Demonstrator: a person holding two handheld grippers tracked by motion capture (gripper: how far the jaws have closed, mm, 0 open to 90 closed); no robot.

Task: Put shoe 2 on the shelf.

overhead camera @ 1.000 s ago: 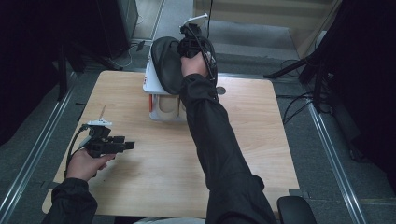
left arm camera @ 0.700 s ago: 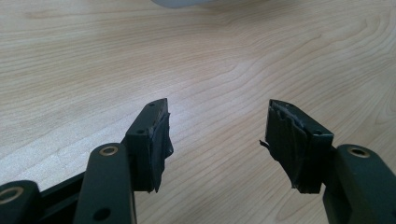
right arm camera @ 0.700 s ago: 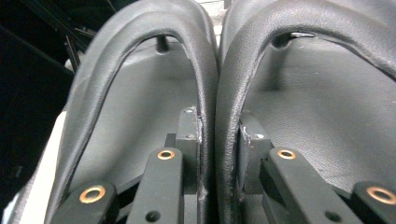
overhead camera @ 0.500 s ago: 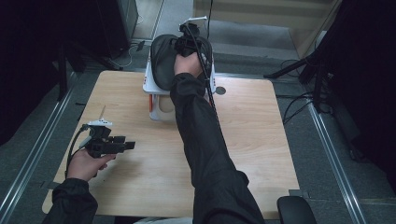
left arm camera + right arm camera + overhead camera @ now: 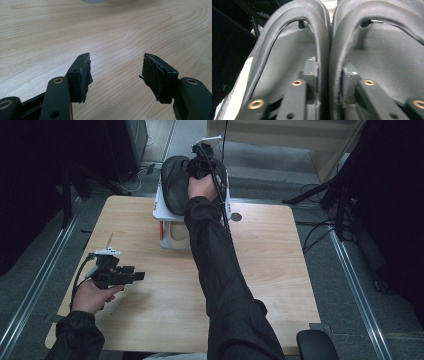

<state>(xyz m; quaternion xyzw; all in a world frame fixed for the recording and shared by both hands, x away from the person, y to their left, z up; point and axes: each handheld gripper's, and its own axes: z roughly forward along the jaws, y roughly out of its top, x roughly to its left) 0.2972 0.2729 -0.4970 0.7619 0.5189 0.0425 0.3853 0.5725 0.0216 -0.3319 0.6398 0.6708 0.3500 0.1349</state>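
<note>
A pair of black leather shoes [image 5: 175, 187] lies on a white stand [image 5: 170, 234] at the table's far edge. My right gripper [image 5: 202, 162] reaches over them from the outstretched arm. In the right gripper view one jaw sits inside each shoe, the left shoe [image 5: 284, 52] and the right shoe [image 5: 387, 57]. There the right gripper [image 5: 329, 66] is shut on the two touching inner walls. My left gripper [image 5: 136, 276] hovers low over the wooden table [image 5: 280, 270] at the near left. In the left gripper view the left gripper [image 5: 116, 58] is open, with bare wood between its taped pads.
A small round grey disc [image 5: 236, 216] is set in the tabletop just right of the stand. Metal rails run along the floor on both sides of the table. Dark stand legs and cables [image 5: 330, 205] lie off the right edge. A black seat corner [image 5: 315, 345] shows bottom right.
The right forearm has swung slightly to the left while its gripper stays on the shoes over the stand. The left gripper has not moved.
</note>
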